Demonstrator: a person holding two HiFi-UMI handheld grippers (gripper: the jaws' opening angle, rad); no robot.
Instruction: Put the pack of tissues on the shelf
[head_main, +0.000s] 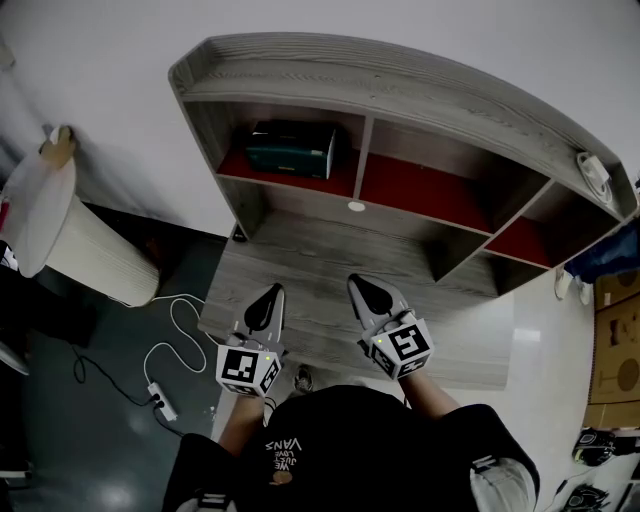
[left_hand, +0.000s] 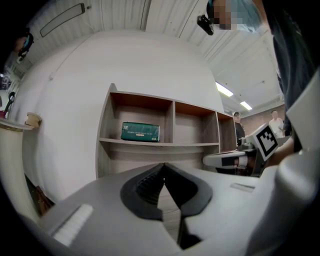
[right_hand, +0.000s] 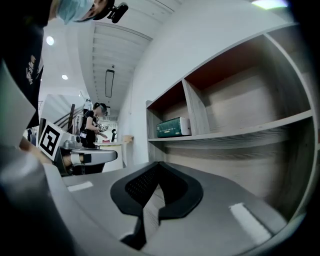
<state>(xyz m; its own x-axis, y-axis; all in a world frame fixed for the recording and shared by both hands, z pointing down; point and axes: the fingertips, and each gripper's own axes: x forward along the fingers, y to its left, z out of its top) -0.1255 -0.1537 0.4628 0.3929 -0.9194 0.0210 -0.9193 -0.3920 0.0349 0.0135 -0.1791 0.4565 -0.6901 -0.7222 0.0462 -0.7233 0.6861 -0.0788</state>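
Note:
A dark green pack of tissues (head_main: 291, 148) lies in the left compartment of the wooden shelf (head_main: 400, 90), on its red board. It also shows in the left gripper view as the green pack (left_hand: 140, 132) and in the right gripper view as the green pack (right_hand: 173, 127). My left gripper (head_main: 270, 296) and right gripper (head_main: 362, 288) hover side by side over the desk surface (head_main: 320, 260), well short of the shelf. Both are shut with nothing between their jaws.
A white round tabletop (head_main: 40, 215) stands at the left. A power strip and white cable (head_main: 160, 375) lie on the dark floor. A small white disc (head_main: 356, 206) sits on the desk by the shelf divider. Cardboard boxes (head_main: 615, 350) stand at the right. A person (right_hand: 92, 125) stands in the background.

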